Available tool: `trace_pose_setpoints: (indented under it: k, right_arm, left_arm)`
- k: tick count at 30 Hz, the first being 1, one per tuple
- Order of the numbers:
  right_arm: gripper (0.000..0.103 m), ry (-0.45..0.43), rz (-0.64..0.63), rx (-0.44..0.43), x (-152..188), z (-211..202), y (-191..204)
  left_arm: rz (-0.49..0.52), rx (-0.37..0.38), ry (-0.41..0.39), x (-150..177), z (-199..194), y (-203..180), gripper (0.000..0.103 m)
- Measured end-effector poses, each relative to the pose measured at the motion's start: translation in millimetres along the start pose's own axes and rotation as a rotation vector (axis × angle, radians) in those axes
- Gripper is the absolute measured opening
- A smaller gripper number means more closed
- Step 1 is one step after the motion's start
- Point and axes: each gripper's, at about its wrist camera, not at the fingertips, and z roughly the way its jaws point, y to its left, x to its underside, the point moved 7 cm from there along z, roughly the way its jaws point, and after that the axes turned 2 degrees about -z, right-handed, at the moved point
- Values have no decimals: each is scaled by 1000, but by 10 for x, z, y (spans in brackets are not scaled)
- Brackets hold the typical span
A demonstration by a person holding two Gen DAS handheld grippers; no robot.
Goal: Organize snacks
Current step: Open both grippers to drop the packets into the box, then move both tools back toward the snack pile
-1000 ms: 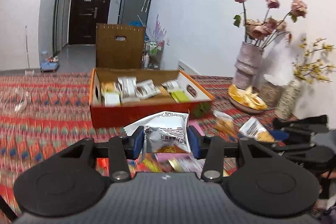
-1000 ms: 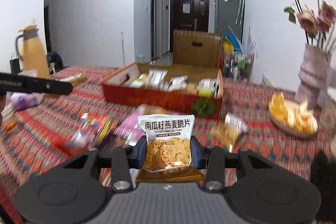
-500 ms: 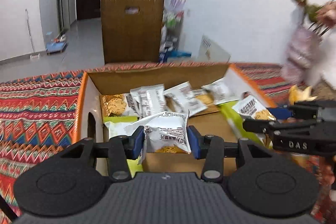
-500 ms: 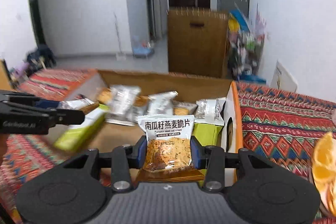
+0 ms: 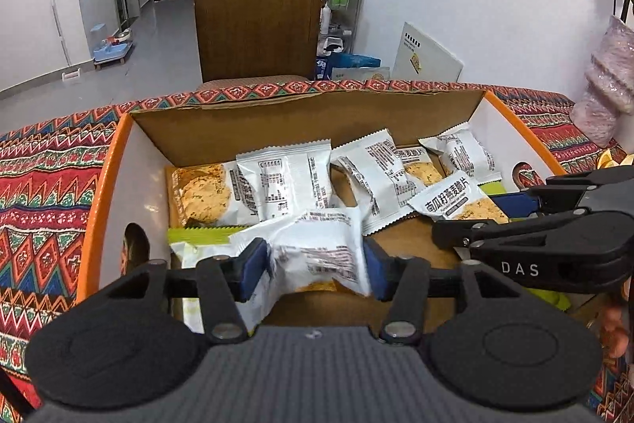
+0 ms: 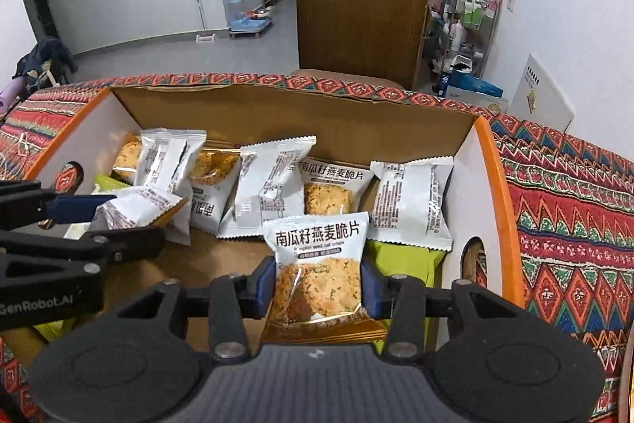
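I am opening the left tool (image 5: 313, 268) over the orange-rimmed cardboard box (image 5: 104, 181); its jaws are spreading, and the blurred white foil snack packet (image 5: 321, 248) between them is slipping free. My right tool (image 6: 317, 286) is also starting to open around the white crisp packet with the golden biscuit picture (image 6: 319, 264), which is standing upright between the blue pads (image 6: 264, 284), low over the box floor.

What could go wrong: the two tools are working close together inside the box, so one could be knocking the other's packet as it drops. The left packet may be landing on the green wrapper (image 5: 198, 234) and sliding askew. The right packet could be tipping over against the row of white packets (image 6: 273, 181) leaning at the back wall.

Compared with a second ago, both tools were gripping tightly over the red patterned worktop (image 5: 43, 177) short of the box; now they are hovering inside it and releasing.
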Motion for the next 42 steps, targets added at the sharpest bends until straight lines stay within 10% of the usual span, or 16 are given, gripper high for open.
trace_pose_setpoints:
  k: [10,21,42]
  right_arm:
    - [55,-40,-5,7,25,-367,13]
    - [62,-160,-36,29,279,-1518,-6]
    - [78,-361,16,-118,2882,-3214,455]
  left_arm:
    - [-13,0,-11,18,-347,14,65]
    - [-1,26,-130,157,-1576,-148,81]
    - [-15,-40,-346,2620,-3519,-624,94]
